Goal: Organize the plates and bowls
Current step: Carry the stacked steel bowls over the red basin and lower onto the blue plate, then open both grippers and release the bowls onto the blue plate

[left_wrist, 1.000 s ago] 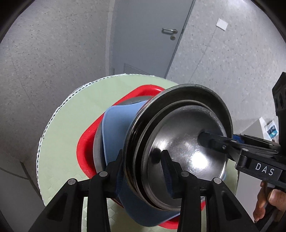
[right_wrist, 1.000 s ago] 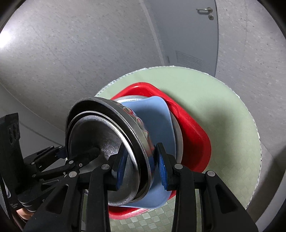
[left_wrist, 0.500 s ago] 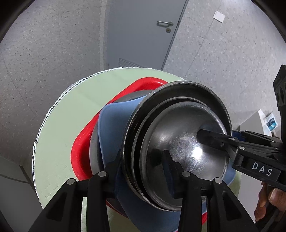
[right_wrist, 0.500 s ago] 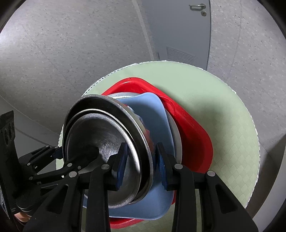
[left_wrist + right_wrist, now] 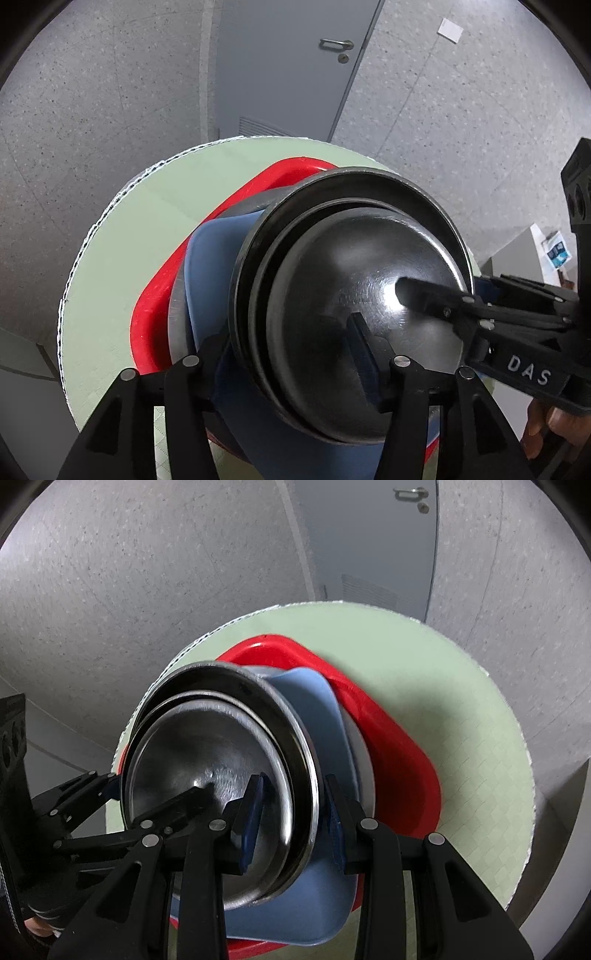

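Note:
A nest of steel bowls (image 5: 351,258) (image 5: 207,746) sits on a blue plate (image 5: 210,266) (image 5: 314,701). Under the blue plate are a steel plate (image 5: 177,306) and a red tray (image 5: 159,295) (image 5: 388,746), all on the round green table (image 5: 122,258). My left gripper (image 5: 291,332) straddles the near rim of the steel nest. Its jaws are opening, and the inner pad stands clear of the bowl wall. My right gripper (image 5: 293,812) is shut on the opposite rim, one pad inside the bowl and one outside above the blue plate.
The table top (image 5: 443,664) shows bare green cloth around the tray, wider on its right side. Grey floor lies beyond it, with a grey door (image 5: 288,74) at the back. A person's hand (image 5: 543,435) holds the right gripper.
The steel nest has sunk closer to the blue plate and tray. The left jaws have spread wider around its rim. The right grip looks the same.

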A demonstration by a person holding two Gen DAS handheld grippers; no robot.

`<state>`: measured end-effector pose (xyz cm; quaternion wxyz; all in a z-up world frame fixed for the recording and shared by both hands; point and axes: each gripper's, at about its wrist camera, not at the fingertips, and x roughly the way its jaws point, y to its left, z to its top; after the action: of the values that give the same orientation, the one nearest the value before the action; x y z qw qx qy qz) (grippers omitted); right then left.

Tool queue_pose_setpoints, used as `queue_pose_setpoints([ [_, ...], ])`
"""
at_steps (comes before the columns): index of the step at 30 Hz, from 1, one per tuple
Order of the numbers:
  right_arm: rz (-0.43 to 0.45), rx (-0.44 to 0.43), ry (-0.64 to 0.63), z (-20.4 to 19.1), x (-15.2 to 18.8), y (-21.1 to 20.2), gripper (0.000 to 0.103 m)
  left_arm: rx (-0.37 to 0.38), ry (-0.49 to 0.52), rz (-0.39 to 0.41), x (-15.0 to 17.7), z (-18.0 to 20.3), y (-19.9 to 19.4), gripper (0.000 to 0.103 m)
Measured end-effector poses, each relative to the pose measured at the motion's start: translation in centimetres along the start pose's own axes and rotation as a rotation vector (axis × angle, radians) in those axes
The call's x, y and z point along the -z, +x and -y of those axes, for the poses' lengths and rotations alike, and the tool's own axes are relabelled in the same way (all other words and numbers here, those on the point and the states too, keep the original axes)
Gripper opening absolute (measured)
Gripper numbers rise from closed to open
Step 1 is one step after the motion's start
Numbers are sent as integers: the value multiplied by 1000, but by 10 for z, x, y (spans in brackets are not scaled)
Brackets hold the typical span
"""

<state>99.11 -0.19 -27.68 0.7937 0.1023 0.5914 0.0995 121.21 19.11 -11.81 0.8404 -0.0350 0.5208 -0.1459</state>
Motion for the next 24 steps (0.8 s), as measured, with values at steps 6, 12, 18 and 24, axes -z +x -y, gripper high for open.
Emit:
queue_pose_setpoints([
  [6,-29,-64,28,10,7,-1,35,3,-15,-12,-4,0,2,52],
  [12,-68,-102,23,9,16,-2,39,-5,-18,-36,-3,2,-5,55],
  [18,-84,-103,35,4,18,-3,43,-33,-29,-22,-4,5,-18,59],
  [24,-70,-106,47,5,25,-8,44,-14,-31,23,3,5,-35,72],
])
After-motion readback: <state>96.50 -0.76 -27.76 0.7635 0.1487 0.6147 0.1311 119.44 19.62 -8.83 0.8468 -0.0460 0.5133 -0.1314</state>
